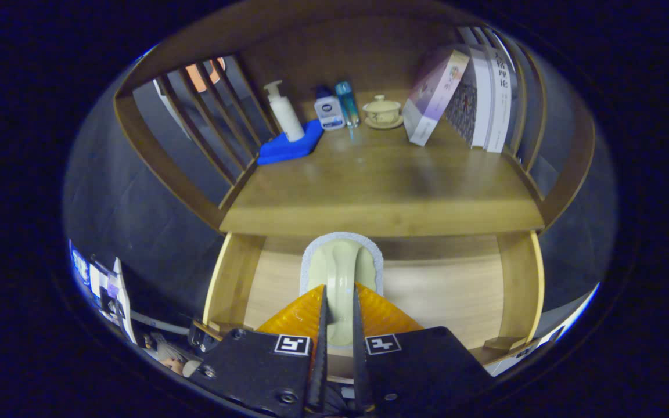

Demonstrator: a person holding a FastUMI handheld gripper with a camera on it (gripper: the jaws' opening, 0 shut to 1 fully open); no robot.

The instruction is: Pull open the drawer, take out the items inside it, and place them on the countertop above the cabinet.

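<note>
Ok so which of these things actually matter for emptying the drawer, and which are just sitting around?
For the job:
- open drawer
- pale brush with a handle, gripped between the fingers of the gripper
- countertop

Just lying about:
- pump bottle on a blue cloth
- small white bottle
- teal bottle
- lidded cup on a saucer
- leaning books

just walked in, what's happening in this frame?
A person is working a hand-held gripper at a wooden cabinet. The drawer is pulled open, and the fingers are closed on the handle of a pale scrub brush over it. The countertop above holds a pump bottle on a blue cloth, small bottles, a lidded cup and books.
</note>
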